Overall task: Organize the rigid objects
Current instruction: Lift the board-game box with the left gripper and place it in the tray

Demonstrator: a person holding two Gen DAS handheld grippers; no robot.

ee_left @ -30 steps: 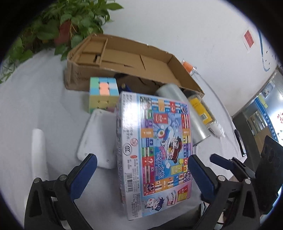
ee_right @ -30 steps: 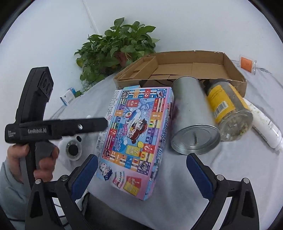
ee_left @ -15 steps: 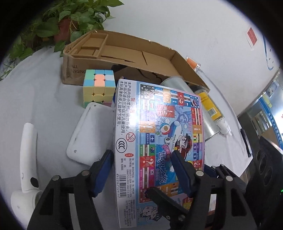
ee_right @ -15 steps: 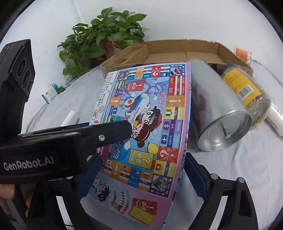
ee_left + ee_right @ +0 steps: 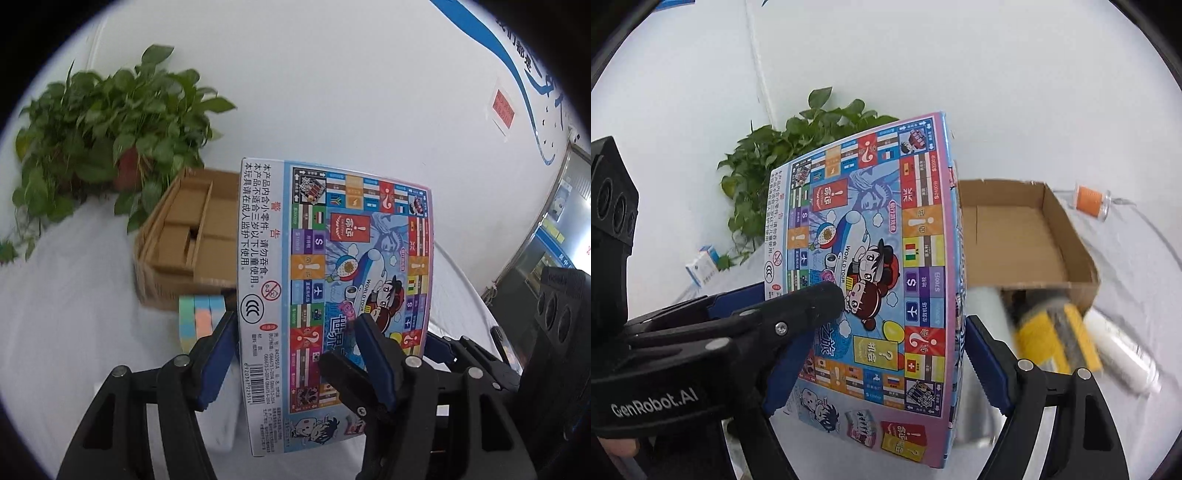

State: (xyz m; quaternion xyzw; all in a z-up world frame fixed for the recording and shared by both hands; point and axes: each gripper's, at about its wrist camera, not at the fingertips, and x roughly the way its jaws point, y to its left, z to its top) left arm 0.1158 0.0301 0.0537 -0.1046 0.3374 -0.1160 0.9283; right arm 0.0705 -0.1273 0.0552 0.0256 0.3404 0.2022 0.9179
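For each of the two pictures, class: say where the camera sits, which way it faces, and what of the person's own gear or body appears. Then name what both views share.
Left wrist: sits on the left gripper, looking along its blue-padded fingers at the board game box they clamp; beyond, cardboard box and plant; the right gripper shows too.
Right wrist: sits on the right gripper, also gripping the game box; the left gripper crosses it, a fingertip low left.
Shared: game box, cardboard box, plant, both grippers.

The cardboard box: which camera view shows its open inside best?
The right wrist view: the cardboard box shows its bare floor and right walls, though the board game box hides its left end. The left wrist view shows only that divided left end; the game box covers the rest.
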